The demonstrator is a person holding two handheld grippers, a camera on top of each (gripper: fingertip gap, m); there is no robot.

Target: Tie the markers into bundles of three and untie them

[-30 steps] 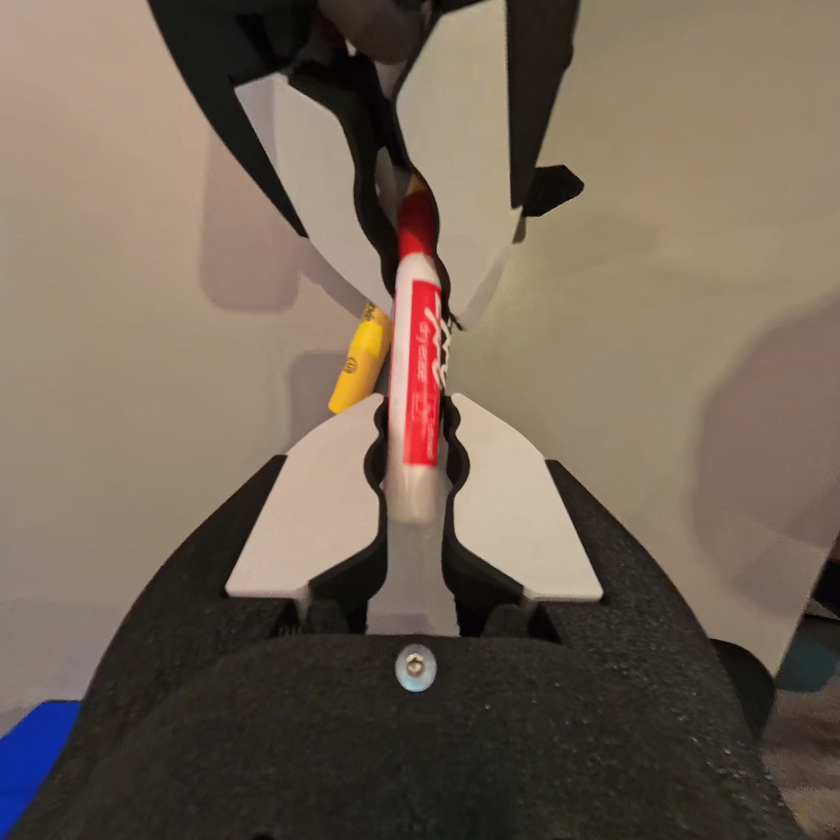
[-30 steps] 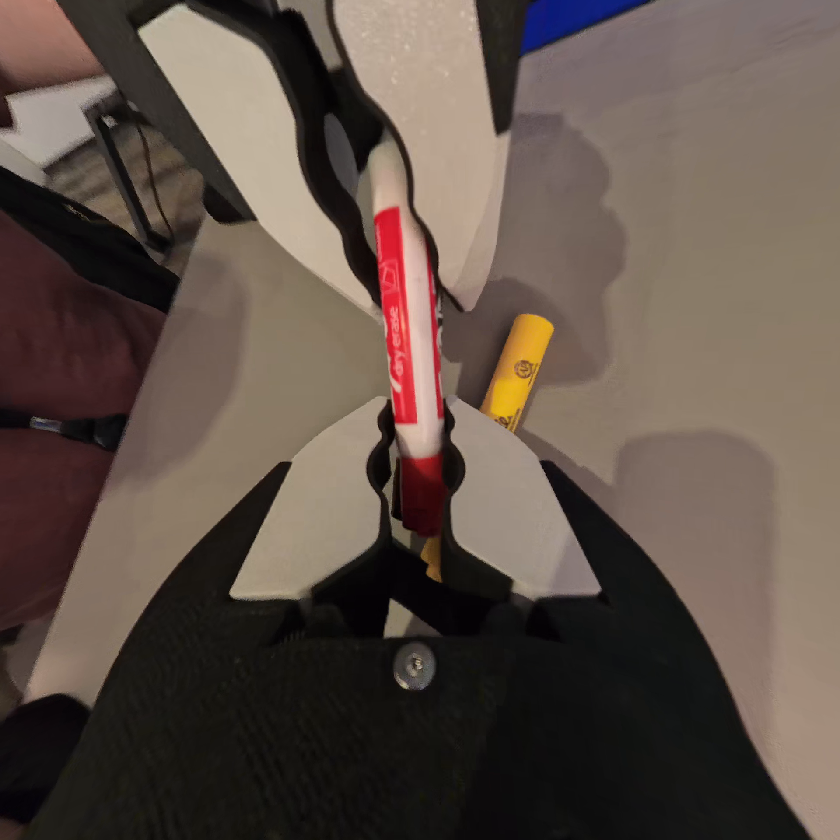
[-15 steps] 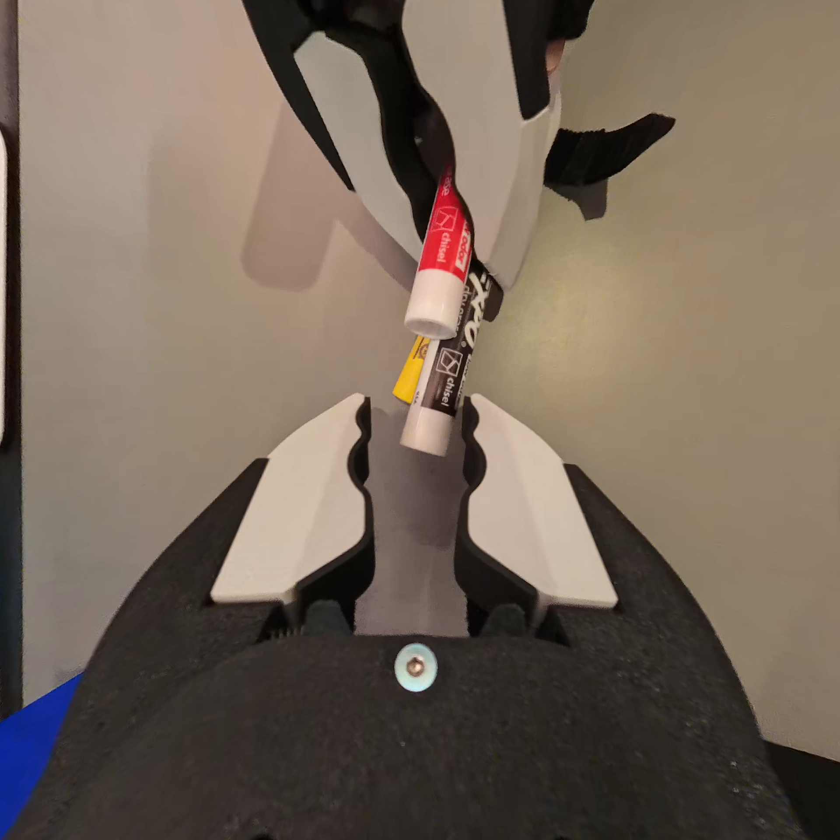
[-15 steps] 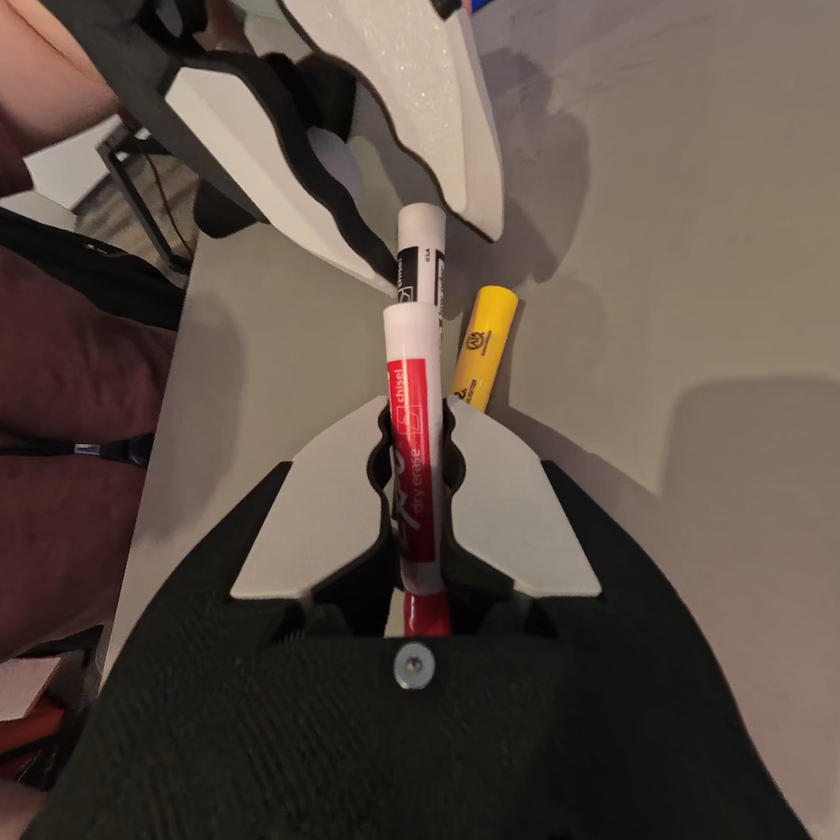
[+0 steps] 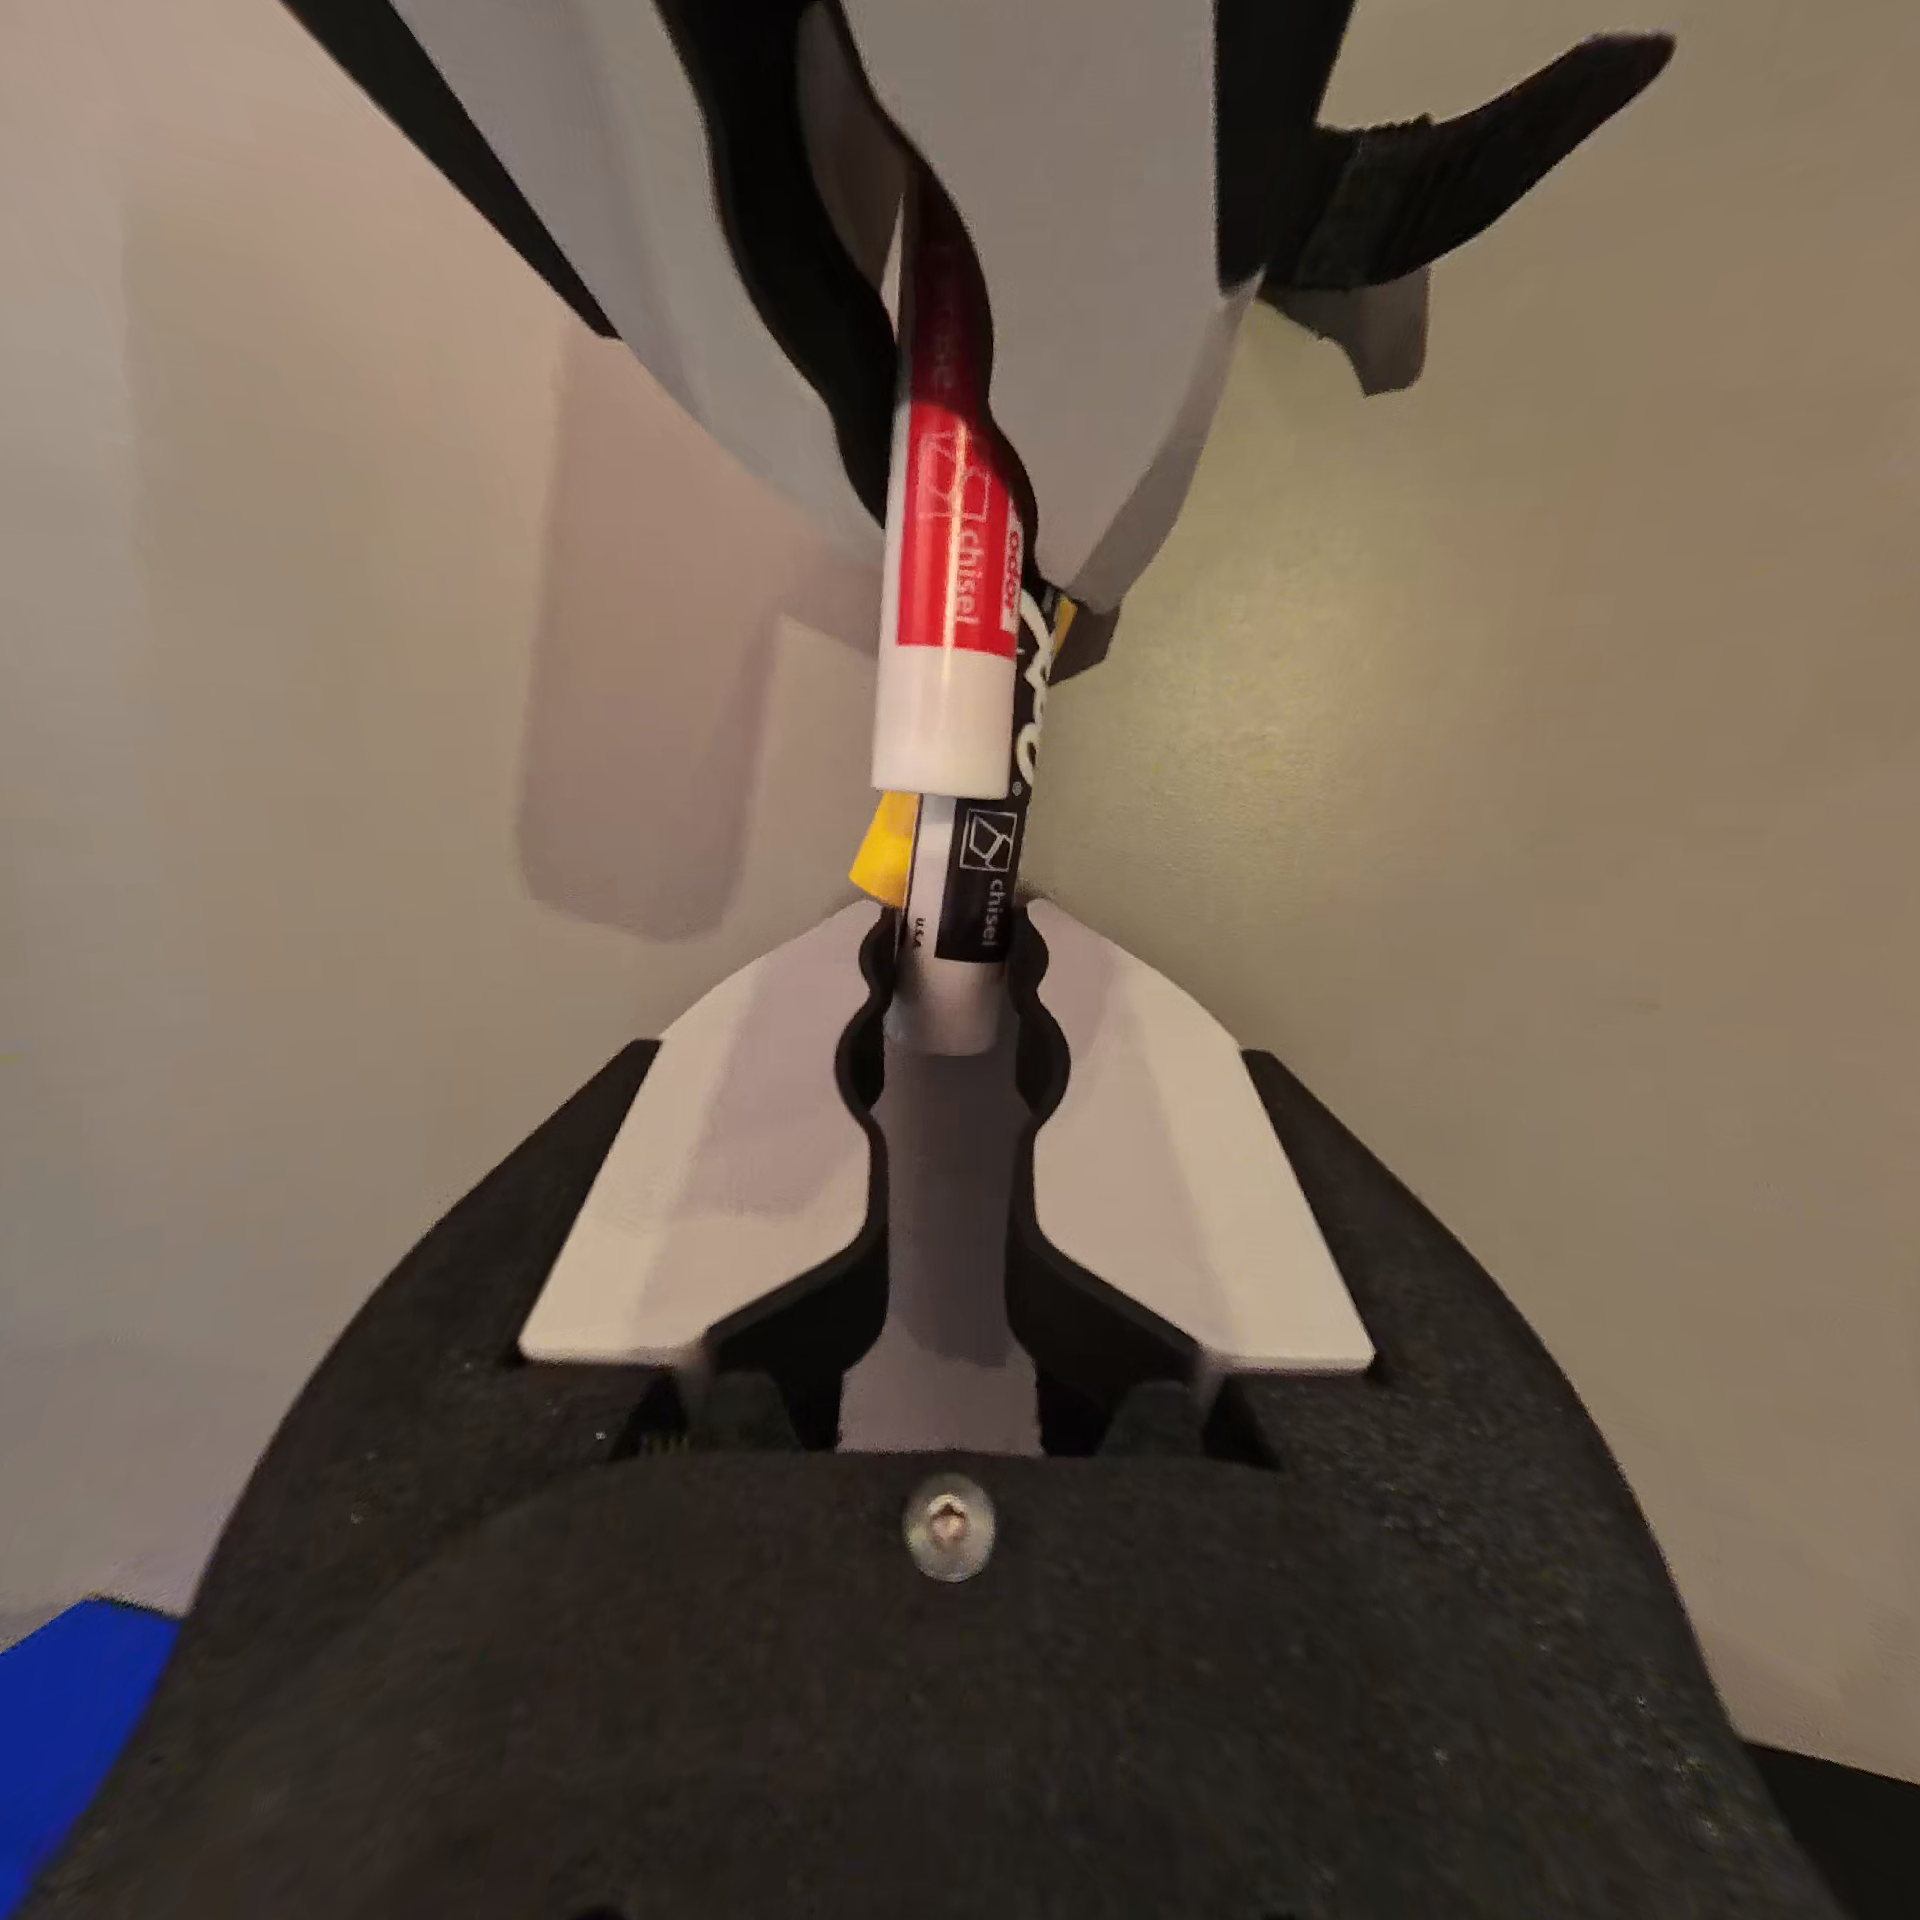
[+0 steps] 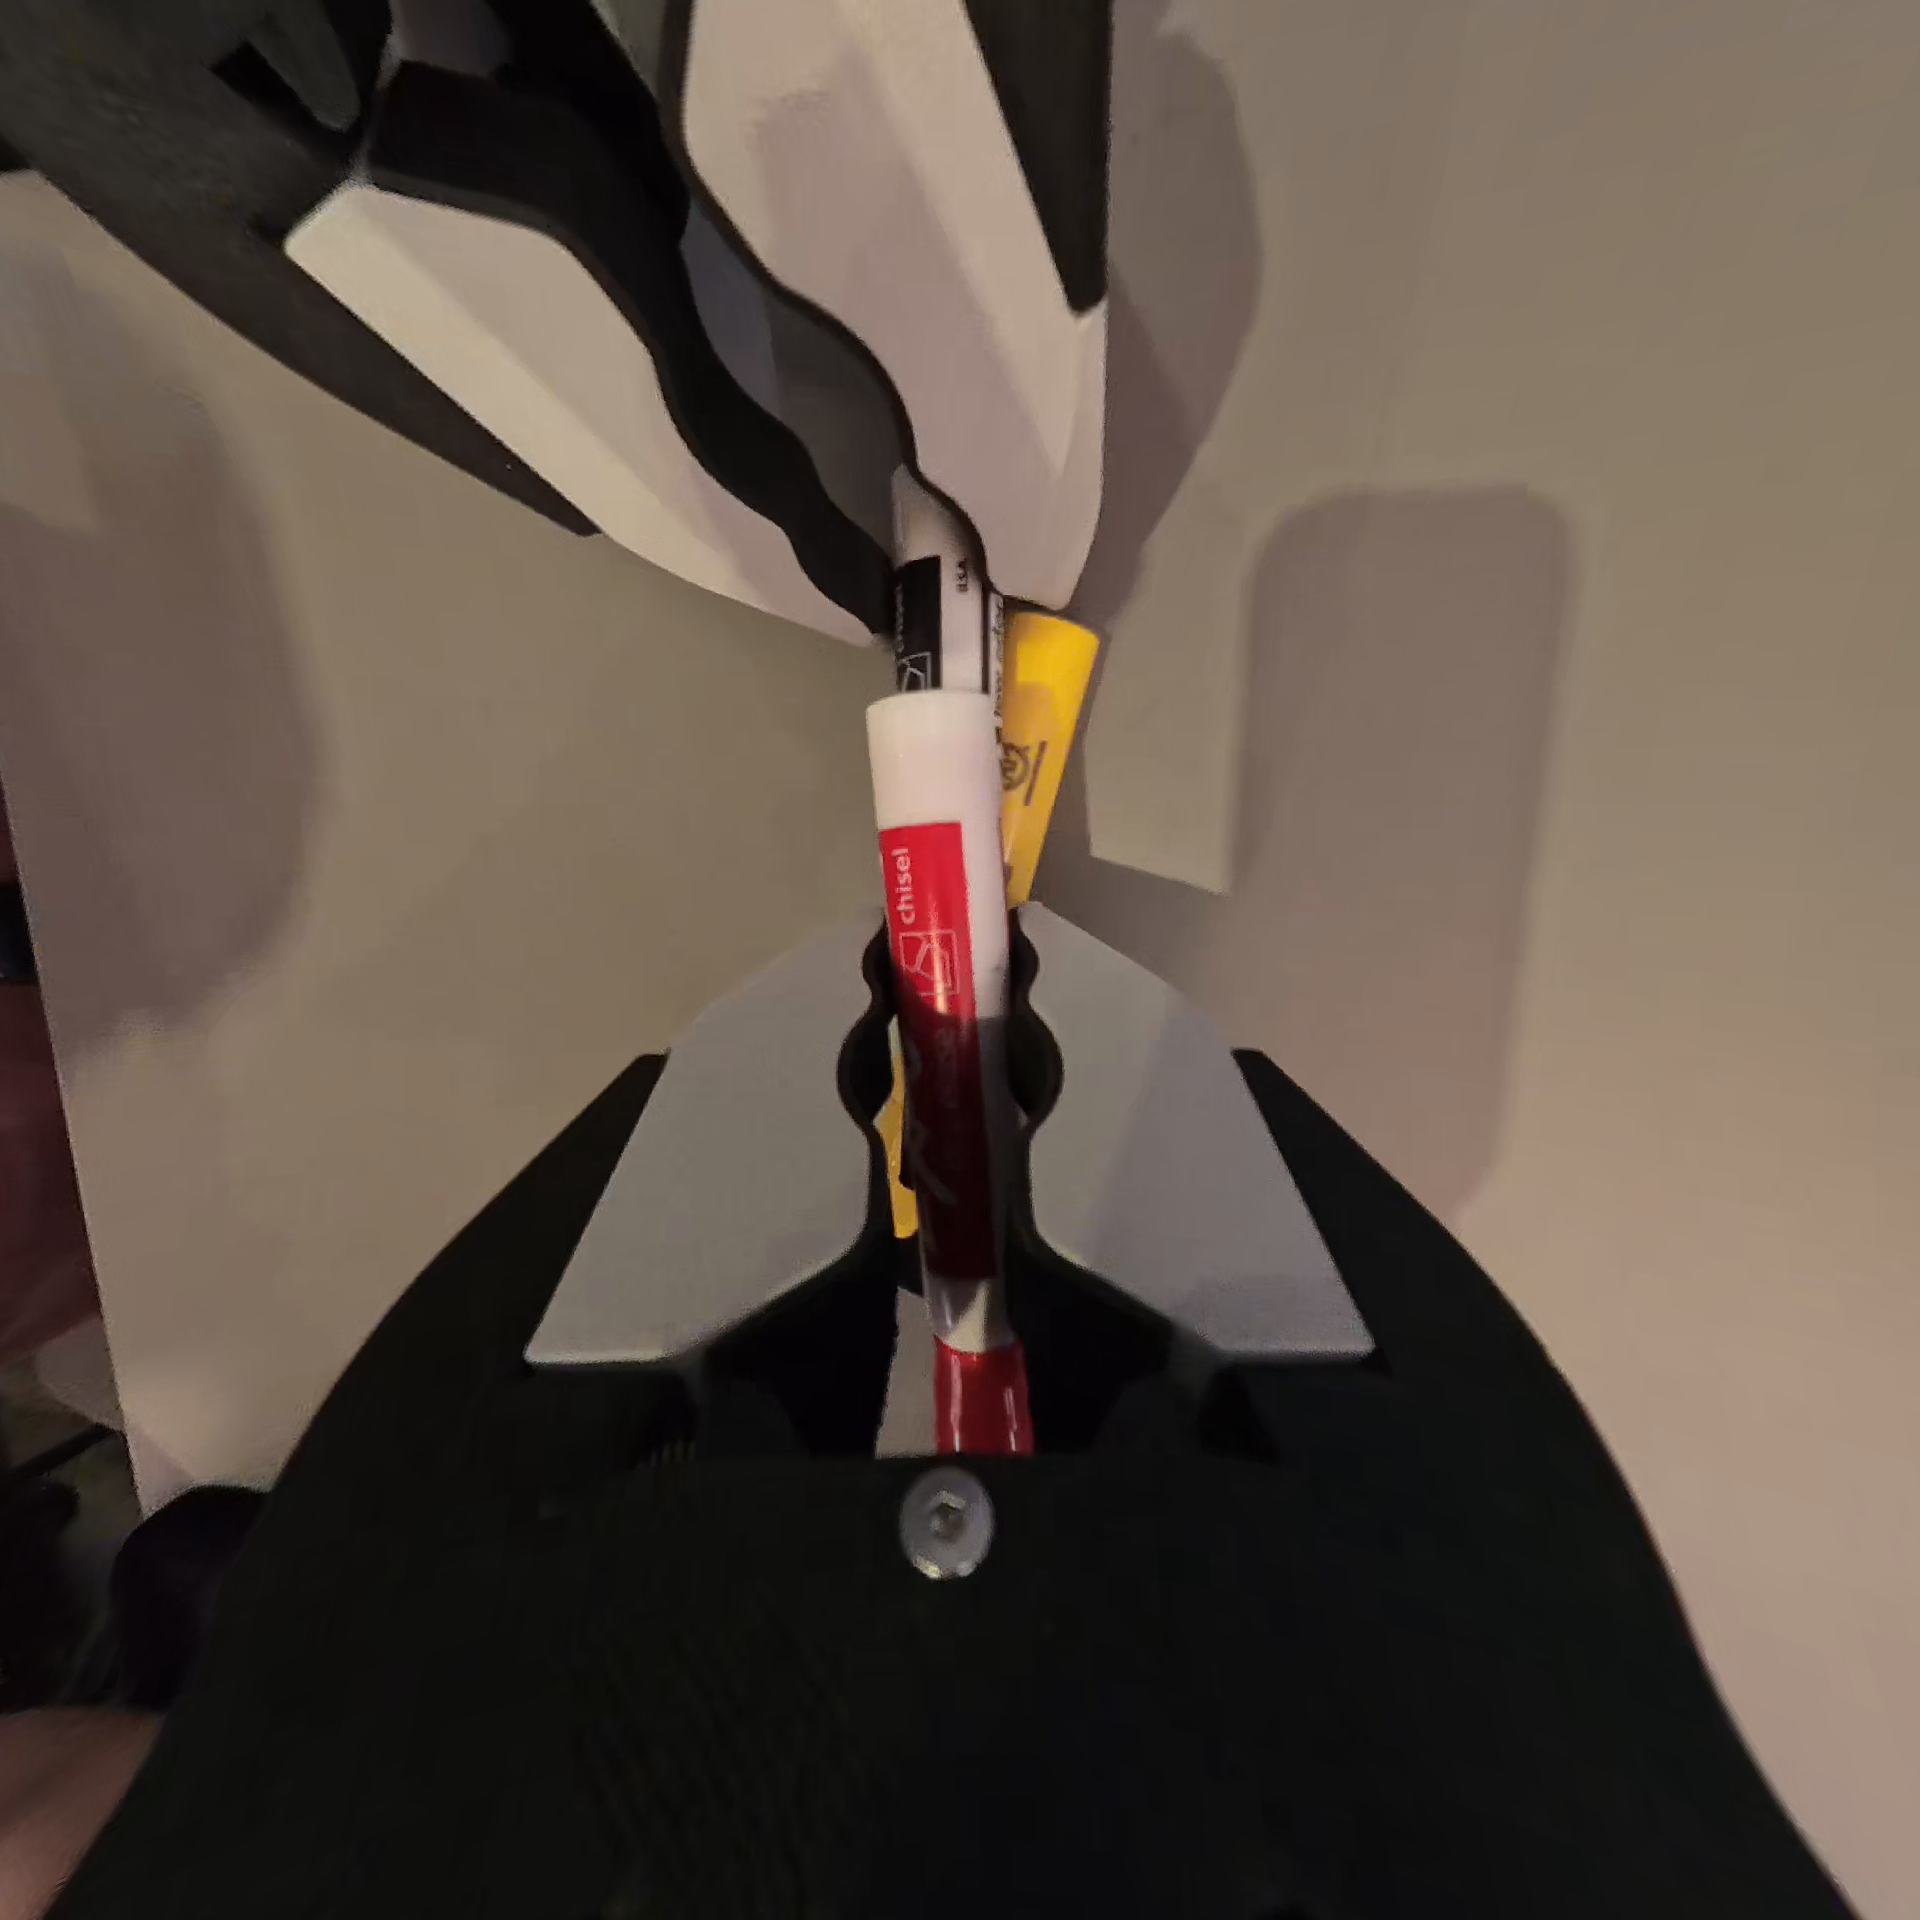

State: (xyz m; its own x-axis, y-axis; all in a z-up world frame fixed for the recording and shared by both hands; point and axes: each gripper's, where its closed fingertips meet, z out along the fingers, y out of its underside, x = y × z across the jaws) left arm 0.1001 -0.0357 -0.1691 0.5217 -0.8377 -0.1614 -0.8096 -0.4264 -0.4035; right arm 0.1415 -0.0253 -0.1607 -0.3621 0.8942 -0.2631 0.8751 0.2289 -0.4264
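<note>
My right gripper point(image 6: 951, 925) is shut on a red-and-white marker point(image 6: 940, 883), whose white end points away from it. My left gripper point(image 5: 954, 920) is shut on the white end of a black-and-white marker point(image 5: 971, 894). The two grippers face each other tip to tip above the table. Each shows at the top of the other's view: the right gripper point(image 5: 977, 561) in the left wrist view, the left gripper point(image 6: 961, 613) in the right wrist view. The red marker point(image 5: 945, 582) overlaps the black marker point(image 6: 925, 623). A yellow marker point(image 6: 1044, 717) lies beneath them, mostly hidden, and also shows in the left wrist view point(image 5: 883, 857).
The pale grey table point(image 5: 312, 727) runs under both grippers. A black strap point(image 5: 1455, 177) sticks out beside the right gripper. A blue object point(image 5: 73, 1704) is at the lower left corner. The table's edge and dark clothing point(image 6: 42, 1195) are at the left of the right wrist view. Across from one pair of fingers to the other is roughly 5 centimetres.
My left gripper let go of the red marker, opened, then closed on the black marker's end. My right gripper kept the red marker, now gripped farther along its body.
</note>
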